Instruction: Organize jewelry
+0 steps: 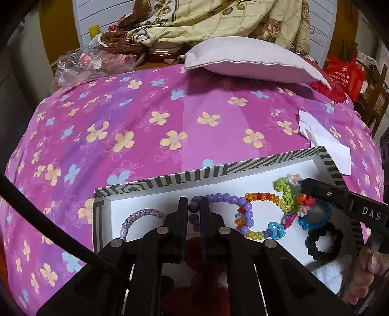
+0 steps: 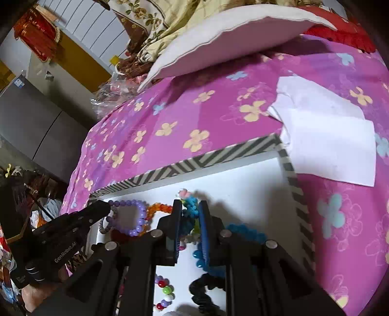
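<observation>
A bed covered in a magenta sheet [image 1: 150, 116] printed with yellow and blue flowers fills the scene, and on it sits a shallow white tray [image 1: 255, 170] with a black-and-white striped rim. Inside the tray, near its far wall, lies a purple bead bracelet [image 1: 243, 206], and the left gripper [image 1: 194, 214] has its jaws nearly closed on that bracelet's left side, beads pinched between the pads. Overlapping the purple loop on its right is a rainbow bead bracelet [image 1: 265, 196]. Further right in the tray, the right gripper [image 2: 190, 216] clamps a tangle of blue and green woven jewelry [image 2: 192, 206], its jaws drawn tight around it. A black braided band [image 1: 323, 243] rests nearer the tray's front right, and a lavender braided band [image 1: 143, 215] curves at the tray's left end. Beyond the tray, two white paper sheets [image 2: 328, 136] lie by its far right corner, touching the rim. One pale pillow [image 1: 248, 58] sits well behind the tray, with a crumpled floral blanket [image 1: 218, 17] past it.
</observation>
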The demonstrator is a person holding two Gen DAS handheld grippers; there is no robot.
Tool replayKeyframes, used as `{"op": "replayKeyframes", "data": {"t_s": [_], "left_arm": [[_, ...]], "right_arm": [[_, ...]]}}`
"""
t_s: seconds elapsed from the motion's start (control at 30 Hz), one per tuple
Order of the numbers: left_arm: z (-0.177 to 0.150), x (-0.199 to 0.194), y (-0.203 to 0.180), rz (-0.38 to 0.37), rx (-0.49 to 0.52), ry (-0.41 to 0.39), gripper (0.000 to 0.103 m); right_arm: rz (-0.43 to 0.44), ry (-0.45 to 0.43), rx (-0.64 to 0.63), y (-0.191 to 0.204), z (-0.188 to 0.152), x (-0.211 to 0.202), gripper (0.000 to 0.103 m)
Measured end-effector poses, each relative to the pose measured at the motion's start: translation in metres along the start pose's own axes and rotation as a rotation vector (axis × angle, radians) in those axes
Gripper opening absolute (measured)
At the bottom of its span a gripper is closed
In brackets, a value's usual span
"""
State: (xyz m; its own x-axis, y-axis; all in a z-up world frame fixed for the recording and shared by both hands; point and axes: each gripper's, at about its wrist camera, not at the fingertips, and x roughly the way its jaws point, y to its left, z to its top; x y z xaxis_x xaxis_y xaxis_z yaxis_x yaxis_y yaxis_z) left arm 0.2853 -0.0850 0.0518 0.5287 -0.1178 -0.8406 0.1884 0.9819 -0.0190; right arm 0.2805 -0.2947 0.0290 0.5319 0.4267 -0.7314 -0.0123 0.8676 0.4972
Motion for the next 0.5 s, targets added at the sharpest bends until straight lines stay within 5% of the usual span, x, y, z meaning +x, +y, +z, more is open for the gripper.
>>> {"op": "replayKeyframes", "data": {"t_s": [0.3,0.5], "left_arm": [[0.000,-0.008,0.007,0.026,-0.026,-0.016,0.019],[-0.008,-0.023,0.020,0.068,-0.067,-0.014,0.042]], "right_arm": [[-0.119,-0.059,0.017,-0.012,0.001,-0.021,0.018],[-0.072,-0.088,-0.022,0.007,-0.016,-0.048,0.018]]}}
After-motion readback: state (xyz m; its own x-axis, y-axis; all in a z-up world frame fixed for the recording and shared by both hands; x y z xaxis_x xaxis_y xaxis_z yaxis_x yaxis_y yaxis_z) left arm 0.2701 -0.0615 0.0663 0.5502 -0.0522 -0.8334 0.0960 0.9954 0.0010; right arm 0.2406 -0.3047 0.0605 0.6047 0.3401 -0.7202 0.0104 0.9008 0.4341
